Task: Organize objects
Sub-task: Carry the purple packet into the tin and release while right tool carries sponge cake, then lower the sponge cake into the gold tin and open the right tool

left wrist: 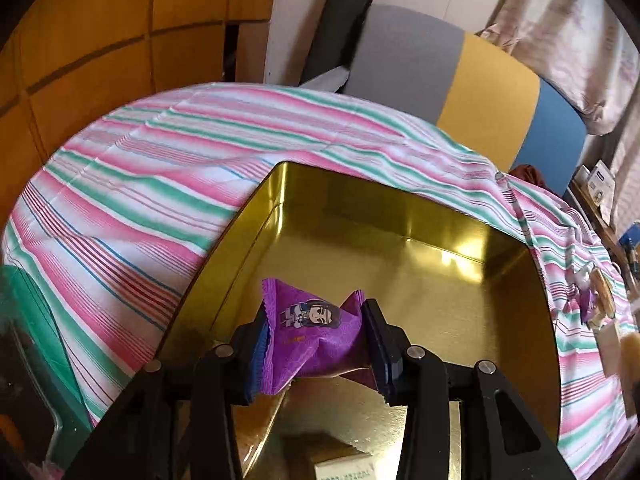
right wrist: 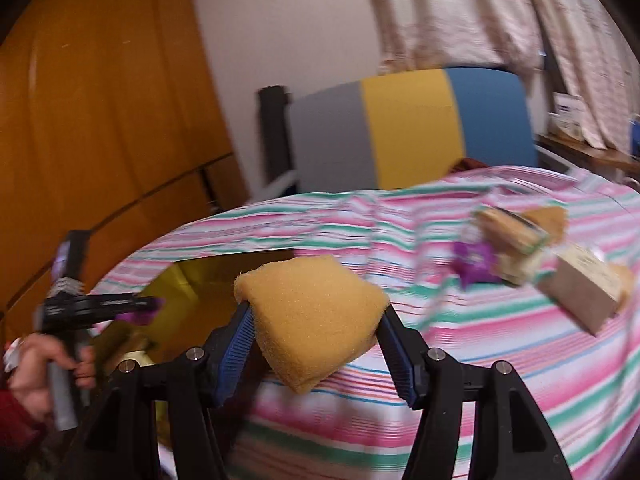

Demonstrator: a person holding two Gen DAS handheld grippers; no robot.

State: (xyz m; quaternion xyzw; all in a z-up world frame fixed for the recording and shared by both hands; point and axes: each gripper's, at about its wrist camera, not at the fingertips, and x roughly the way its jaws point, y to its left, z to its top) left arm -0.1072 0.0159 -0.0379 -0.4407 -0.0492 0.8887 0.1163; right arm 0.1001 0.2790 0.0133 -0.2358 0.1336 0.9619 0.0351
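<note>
Where my left gripper (left wrist: 318, 354) hangs over the gold tin (left wrist: 400, 216), its jaws are clamped on a purple snack packet (left wrist: 316, 334) printed with a cartoon figure. The packet sits crosswise between the two pads, its crimped ends sticking out past them, held above the tin's bare gold floor.

Item, left side: the tin is square-cornered and shiny inside, resting on the bench under a pink, green and white striped cloth (left wrist: 132, 184). A small pale box (left wrist: 346, 468) lies in the tin at the near edge, below my jaws.

Item, right side: my right gripper (right wrist: 316, 320) has its jaws clamped on a yellow sponge (right wrist: 316, 316), which bulges up and forward between the blue pads. It is held above the striped cloth (right wrist: 500, 360), just right of the tin's open corner (right wrist: 208, 276).

Item, loose stock on the cloth, well apart to the right of the sponge: another purple packet (right wrist: 474, 262), a blurred sandwich-like pack (right wrist: 510, 236) touching it, and a tan box (right wrist: 582, 292).

Item, background: a grey, yellow and blue panel (right wrist: 412, 128), wooden cabinet doors (right wrist: 100, 120), pale curtains (right wrist: 480, 12).

In the right view my left gripper (right wrist: 138, 308) shows at the far left, the purple packet at its tip.
</note>
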